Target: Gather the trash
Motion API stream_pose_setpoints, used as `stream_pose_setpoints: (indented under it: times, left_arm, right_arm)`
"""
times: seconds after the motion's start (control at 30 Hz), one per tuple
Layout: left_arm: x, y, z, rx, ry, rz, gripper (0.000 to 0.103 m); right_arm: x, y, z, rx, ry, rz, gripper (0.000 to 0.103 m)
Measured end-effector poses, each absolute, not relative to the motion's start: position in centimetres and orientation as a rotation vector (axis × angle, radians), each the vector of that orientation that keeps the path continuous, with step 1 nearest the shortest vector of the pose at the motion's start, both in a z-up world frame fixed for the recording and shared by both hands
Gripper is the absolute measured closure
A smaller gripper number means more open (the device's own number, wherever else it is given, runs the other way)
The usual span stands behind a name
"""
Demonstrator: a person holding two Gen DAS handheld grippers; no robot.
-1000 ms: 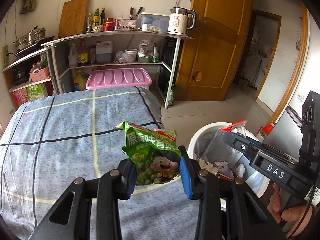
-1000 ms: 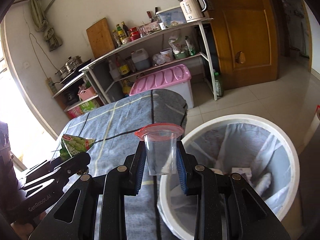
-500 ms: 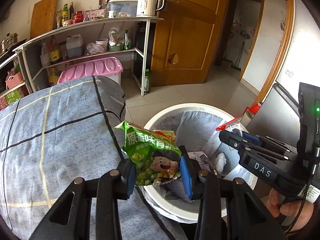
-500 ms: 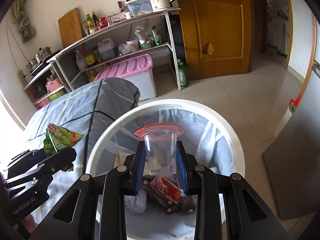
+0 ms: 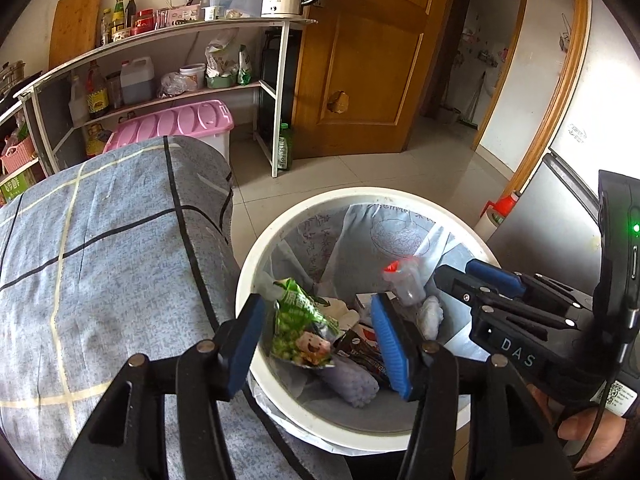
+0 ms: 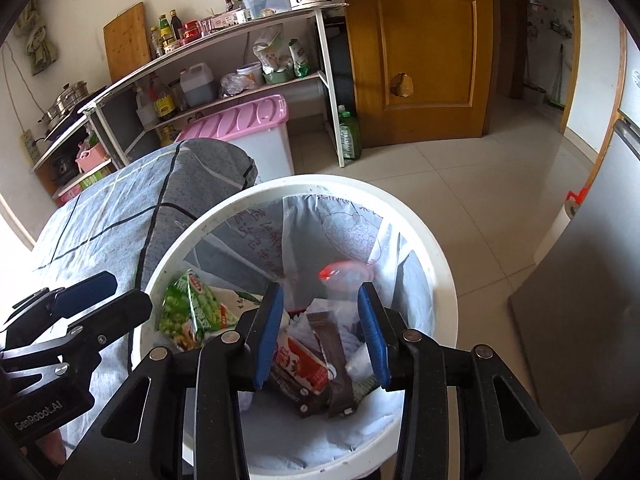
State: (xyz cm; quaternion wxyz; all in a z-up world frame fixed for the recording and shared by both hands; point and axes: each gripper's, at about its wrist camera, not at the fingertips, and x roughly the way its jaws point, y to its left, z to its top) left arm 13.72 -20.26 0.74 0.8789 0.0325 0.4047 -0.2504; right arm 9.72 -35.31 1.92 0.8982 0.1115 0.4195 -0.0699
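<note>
Both claws hang over the white trash bin (image 5: 256, 256), which stands just beside the tabletop (image 5: 100, 264) draped in grey checked cloth.

The left claw (image 5: 316, 344) has just been opening; its blue pads stand apart. Between them, the green snack bag (image 5: 304, 328) appears free of both pads, tilted over the bin's mouth at about 9 o'clock (whether it has landed on the rubbish below cannot be told). In the right wrist view the same bag (image 6: 192, 312) lies inside the rim at roughly 9 o'clock.

The right claw (image 6: 322, 336) has likewise just been opening, pads spread and touching nothing. The clear plastic cup with a red rim (image 6: 344, 280) shows blurred beyond them, toward 12 o'clock, inside the bin (image 6: 436, 264) above wrappers and a red carton (image 6: 300, 364).
</note>
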Motion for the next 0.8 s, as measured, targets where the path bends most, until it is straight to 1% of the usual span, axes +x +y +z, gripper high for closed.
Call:
stream_pose_setpoints:
  times: [0.13,0.23,0.63,0.8]
  left_arm:
    - [12.9,-20.4,1.1,0.109,0.815,-0.514,0.044]
    - [12.4,-20.2,1.3,0.101,0.806,-0.511,0.041]
    - [8.2,-18.6,2.6,0.131,0.660,-0.378,0.041]
    - [7.1,-17.8,2.8,0.097,0.644,-0.381,0.041]
  right_arm:
    - [8.8,-35.4,2.3,0.245,0.848,-0.155,0.062]
    - [7.9,-35.4,2.8,0.261,0.828,-0.163,0.061]
    - [2.5,-33.7,4.8,0.235,0.677,-0.203,0.061]
    - [0.9,-32.8,4.7,0.203,0.643,-0.222,0.061]
